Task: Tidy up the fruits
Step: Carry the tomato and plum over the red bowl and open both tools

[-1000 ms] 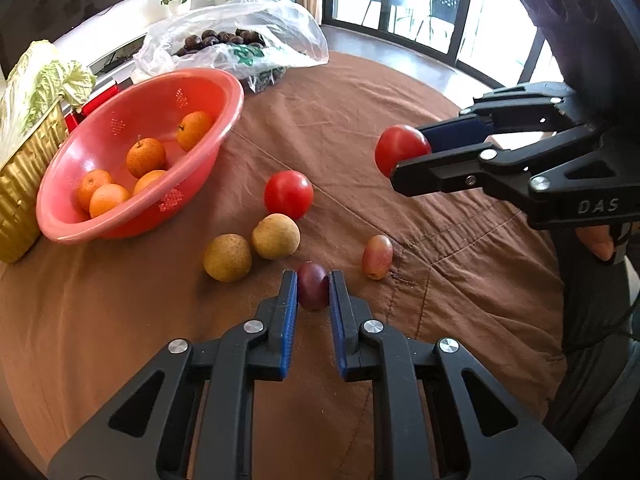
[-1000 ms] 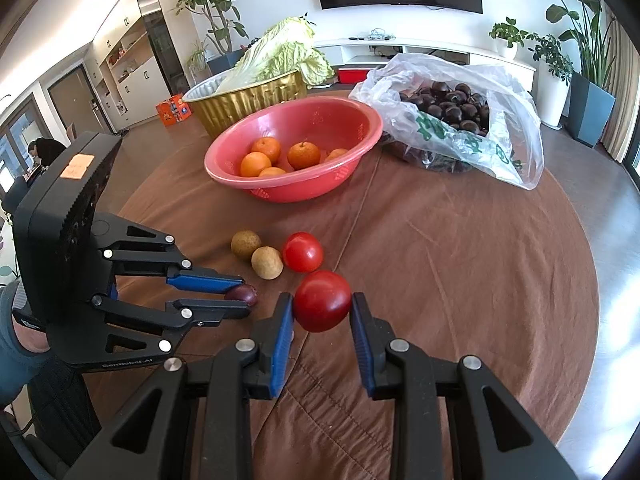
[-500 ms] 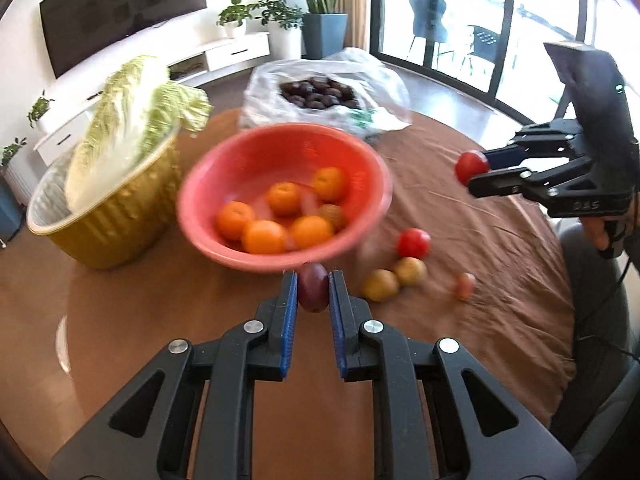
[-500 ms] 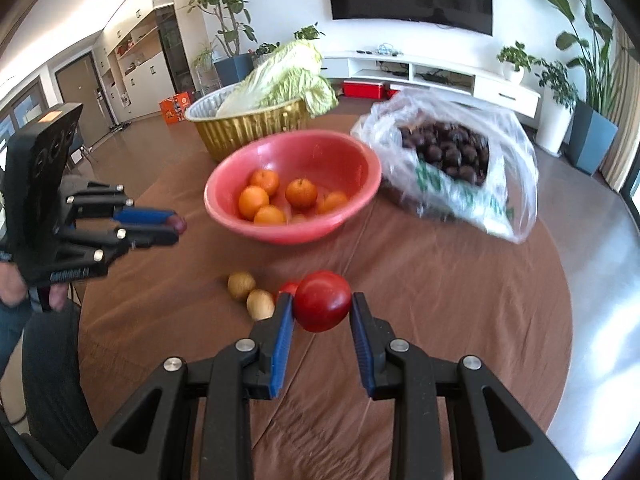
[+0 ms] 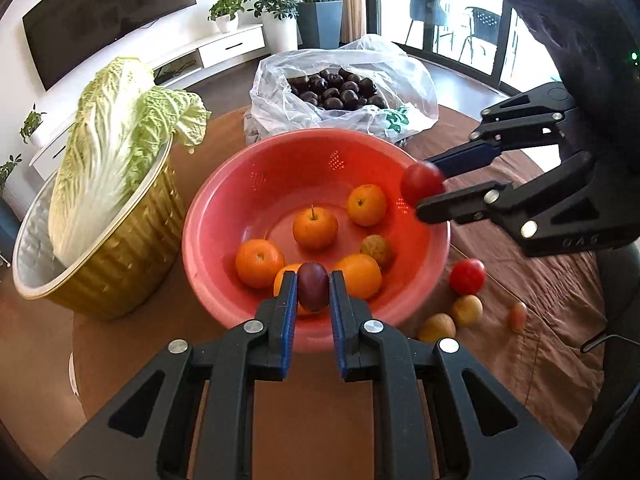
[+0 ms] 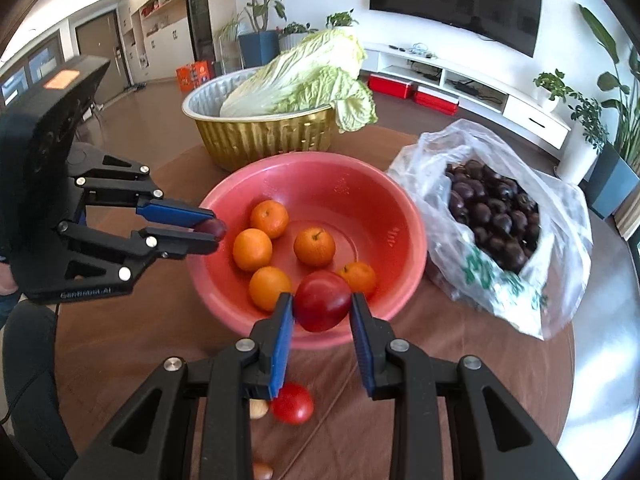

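Red bowl [image 5: 208, 240]: holding five oranges and one brown fruit.
Left hand-held gripper [image 5: 313, 292]: gripping a plum [image 5: 313, 286], hovering at the bowl's 6 o'clock rim.
Right hand-held gripper [image 6: 322, 308]: gripping a red fruit [image 6: 322, 300] over the bowl.
Worktop [image 5: 560, 280]: four fruits lying at the bowl's 4 o'clock, remaining to collect.

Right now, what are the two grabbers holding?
Left gripper pinches a small purple plum by its sides; right gripper pinches a round red tomato likewise.

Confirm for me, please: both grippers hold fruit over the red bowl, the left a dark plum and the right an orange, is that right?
Not quite. The right gripper holds a red tomato, not an orange, as the right wrist view shows. The rest stands: the left gripper holds the dark plum, and both hang over the red bowl.
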`<control>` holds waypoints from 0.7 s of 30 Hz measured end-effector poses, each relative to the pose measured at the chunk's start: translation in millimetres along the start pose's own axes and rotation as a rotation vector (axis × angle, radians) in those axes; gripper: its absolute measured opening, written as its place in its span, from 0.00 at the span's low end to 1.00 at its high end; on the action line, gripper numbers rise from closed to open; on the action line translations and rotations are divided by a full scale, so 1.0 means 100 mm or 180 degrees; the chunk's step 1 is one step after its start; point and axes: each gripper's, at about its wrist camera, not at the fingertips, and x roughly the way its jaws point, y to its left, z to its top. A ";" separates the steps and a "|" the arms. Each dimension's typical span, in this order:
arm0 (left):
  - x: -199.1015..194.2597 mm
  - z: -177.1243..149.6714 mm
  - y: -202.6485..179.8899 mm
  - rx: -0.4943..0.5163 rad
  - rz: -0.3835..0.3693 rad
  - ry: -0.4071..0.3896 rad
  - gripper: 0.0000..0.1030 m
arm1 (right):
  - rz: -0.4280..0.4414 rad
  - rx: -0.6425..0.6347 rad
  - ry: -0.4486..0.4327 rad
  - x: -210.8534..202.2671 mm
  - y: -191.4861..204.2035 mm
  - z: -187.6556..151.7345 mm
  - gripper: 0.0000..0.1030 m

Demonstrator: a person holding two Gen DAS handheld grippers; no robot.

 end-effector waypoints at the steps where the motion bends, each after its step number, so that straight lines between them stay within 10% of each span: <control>1: 0.03 0.02 0.00 0.0004 -0.0002 0.0012 0.14 | -0.0006 -0.0015 0.0020 0.04 0.01 0.02 0.30; 16: 0.49 0.15 0.17 -0.0105 -0.0028 0.0140 0.16 | -0.0131 -0.0081 0.0220 0.37 -0.06 0.09 0.30; 20: 0.50 0.14 0.21 -0.0168 -0.0006 0.0154 0.32 | -0.0117 -0.0054 0.0205 0.36 -0.10 0.11 0.34; 21: 0.52 0.13 0.21 -0.0167 -0.0001 0.0170 0.51 | -0.0134 -0.0058 0.0197 0.35 -0.10 0.11 0.37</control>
